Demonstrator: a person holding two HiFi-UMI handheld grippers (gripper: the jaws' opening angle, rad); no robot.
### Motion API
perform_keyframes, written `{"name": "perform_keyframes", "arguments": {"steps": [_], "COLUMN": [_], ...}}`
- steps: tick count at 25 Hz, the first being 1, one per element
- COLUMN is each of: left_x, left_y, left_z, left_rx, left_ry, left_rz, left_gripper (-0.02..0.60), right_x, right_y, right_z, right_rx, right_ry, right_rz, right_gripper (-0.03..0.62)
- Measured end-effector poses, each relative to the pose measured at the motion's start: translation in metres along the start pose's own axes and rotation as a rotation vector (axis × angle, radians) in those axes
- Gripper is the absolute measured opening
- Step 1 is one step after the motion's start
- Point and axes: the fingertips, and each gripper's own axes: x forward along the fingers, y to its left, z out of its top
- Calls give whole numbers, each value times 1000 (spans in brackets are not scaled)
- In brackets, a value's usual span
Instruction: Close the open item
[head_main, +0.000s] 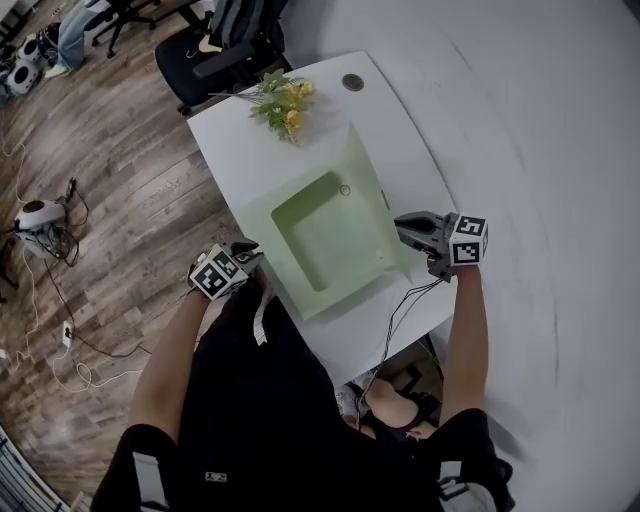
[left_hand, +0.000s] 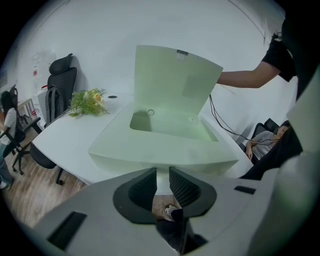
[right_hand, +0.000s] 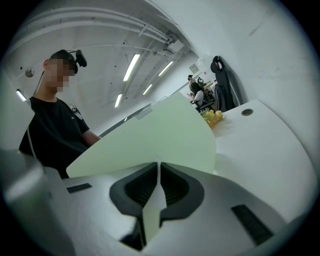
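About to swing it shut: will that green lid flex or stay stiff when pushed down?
Likely stiff: the lid stands up as one flat sheet. Probably light, since the right tool holds it by a thin edge. The box may slide on the smooth table.

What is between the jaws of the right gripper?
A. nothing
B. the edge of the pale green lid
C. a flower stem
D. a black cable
B: the jaws of the right gripper are closed on the thin edge of the lid.
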Motion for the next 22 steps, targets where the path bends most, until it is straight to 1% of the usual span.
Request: {"name": "perform_keyframes", "arguments": {"steps": [2, 5, 8, 11, 13, 16, 22], "left_x": [-3, -5, -4, -6, -7, -6, -8], "left_y": [-3, -1, -2, -1, 0, 1, 3], "left_z": [1, -2, -5, -5, -4, -5, -7], "left_rx": [4, 13, 3, -12, -17, -31, -41], "left_ry": [-3, 3, -8, -24, -29, -38, -41], "left_rz": [-2, -1, -10, -7, -6, 2, 4], "left_gripper": [81, 81, 81, 83, 81, 81, 81], "right_x": [13, 35, 53, 72, 85, 102, 126], "right_y": [6, 8, 12, 18, 20, 22, 29], "right_z": [5, 14, 16, 9, 3, -6, -22], "right_rx": [-28, -66, -91, -113, -130, -142, -120], "right_ry": [34, 53, 91, 149, 182, 204, 245], "right_rz": [18, 28, 49, 70, 67, 59, 95], "right_gripper": [15, 15, 15, 15, 15, 15, 15]}}
